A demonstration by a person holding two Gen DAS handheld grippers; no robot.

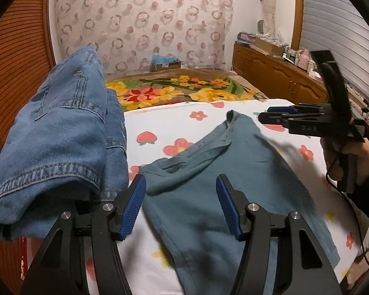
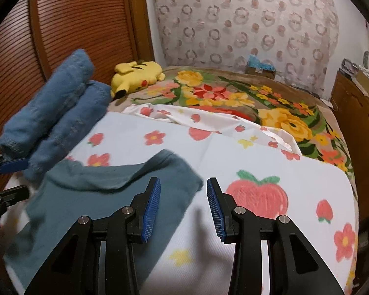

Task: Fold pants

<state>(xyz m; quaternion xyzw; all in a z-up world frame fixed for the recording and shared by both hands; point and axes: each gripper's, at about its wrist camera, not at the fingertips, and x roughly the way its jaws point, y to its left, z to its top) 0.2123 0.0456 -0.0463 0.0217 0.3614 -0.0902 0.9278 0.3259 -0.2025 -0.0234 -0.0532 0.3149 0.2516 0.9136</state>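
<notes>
On a bed (image 2: 270,172) spread with a strawberry-print sheet, a pair of teal pants (image 1: 209,172) lies crumpled and only partly flattened, its waistband bunched toward the far side. The left claw (image 1: 180,204) hovers just over the cloth with its jaws wide and nothing between them; the right claw (image 2: 183,206), held in a hand (image 1: 349,157), stands half open and empty beside the pants' edge. The step in hand looks like taking hold of the garment to straighten it before folding, and that would go best with each claw pinching a separate corner of the waistband, pulling the cloth taut and smoothing it flat first. A bundle of blue jeans (image 1: 56,132) sits close on the left, just beside the pants, and could snag or be dragged along. A yellow plush toy (image 2: 135,76) and a flowered blanket (image 2: 258,98) lie farther back, well clear.
</notes>
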